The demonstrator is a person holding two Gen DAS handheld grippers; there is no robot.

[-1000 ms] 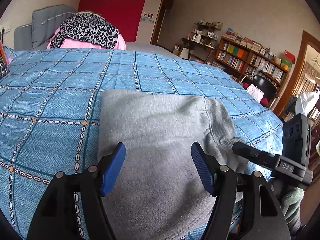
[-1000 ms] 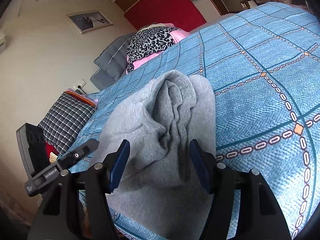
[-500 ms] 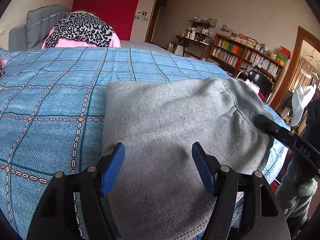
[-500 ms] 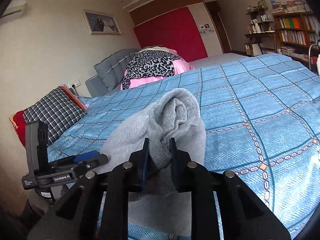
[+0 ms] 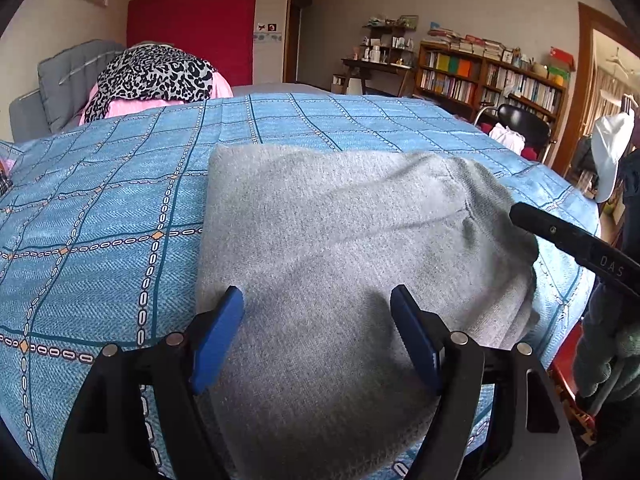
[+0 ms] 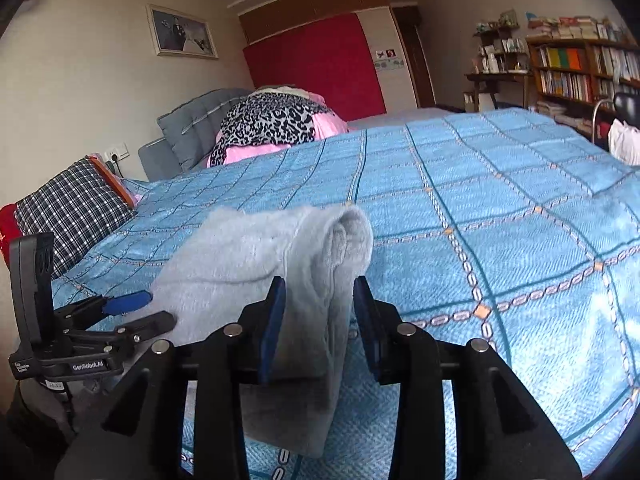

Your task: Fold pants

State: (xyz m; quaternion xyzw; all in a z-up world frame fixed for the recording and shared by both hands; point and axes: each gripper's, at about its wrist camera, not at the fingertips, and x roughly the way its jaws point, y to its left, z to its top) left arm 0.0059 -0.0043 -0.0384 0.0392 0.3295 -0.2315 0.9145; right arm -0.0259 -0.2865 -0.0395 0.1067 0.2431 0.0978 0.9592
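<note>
Grey pants (image 5: 340,240) lie folded into a thick pad on the blue checked bedspread (image 5: 100,220). My left gripper (image 5: 317,296) hovers over their near edge; its jaws are opening, astride the cloth, and the pads press on nothing. In the right wrist view the pants' (image 6: 248,256) rolled end sits between the blue pads of my right gripper (image 6: 318,292). Those jaws are opening too, and a thin gap shows beside the right pad. The right gripper's finger (image 5: 560,236) reaches the pants' right side. The left gripper (image 6: 120,312) shows at the left.
A leopard-print and pink bedding pile (image 5: 152,76) lies against the grey headboard (image 5: 60,80). A checked pillow (image 6: 72,216) rests at the bed's left. Bookshelves (image 5: 492,76) and a black chair (image 5: 520,124) stand past the bed's right edge. A gloved hand (image 5: 608,340) holds the right gripper.
The right jaws closed tightly on the pants' rolled end, then parted again around it. The left gripper sank closer to the pants and its jaws spread a little wider.
</note>
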